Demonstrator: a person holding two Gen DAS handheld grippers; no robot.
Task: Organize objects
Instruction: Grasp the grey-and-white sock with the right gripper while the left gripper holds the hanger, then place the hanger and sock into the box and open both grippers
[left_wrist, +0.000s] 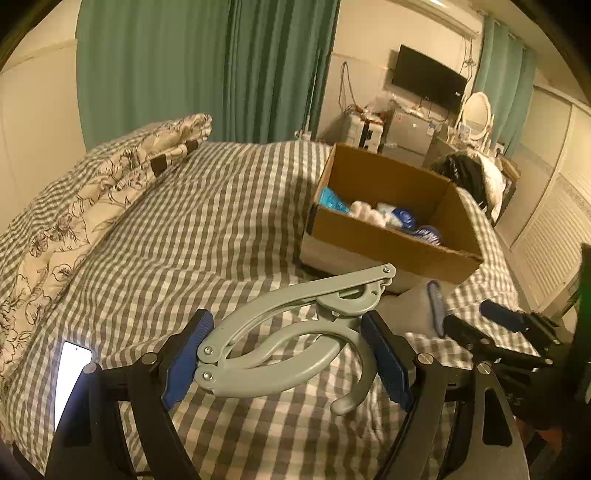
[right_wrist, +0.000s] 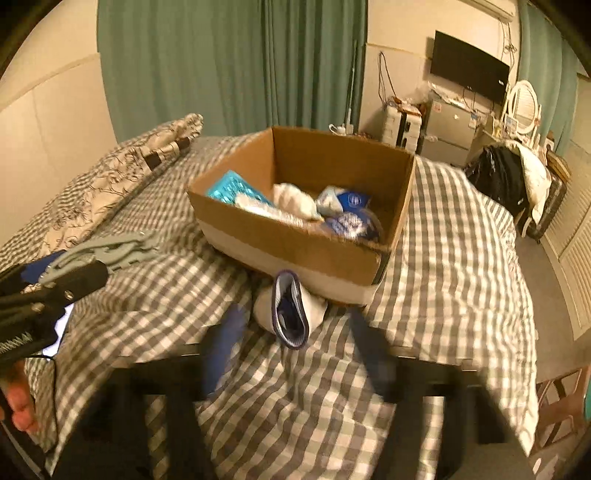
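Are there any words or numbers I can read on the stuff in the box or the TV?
None can be read.
Blue-and-white packets in the brown cardboard box: round logo and print, too blurred.
Black wall television: small mark on the lower right corner, too small.

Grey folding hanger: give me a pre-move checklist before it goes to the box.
1. Left gripper around the grey folding hanger: ok, between both pads.
2. Firm clamp: cannot tell; the right pad's contact is unclear.
3. Cardboard box open on top: ok.
4. Room inside the box: ok, far side bare.
5. Right gripper empty and open: ok.
6. White sock in front of the box, apart from the hanger: ok.
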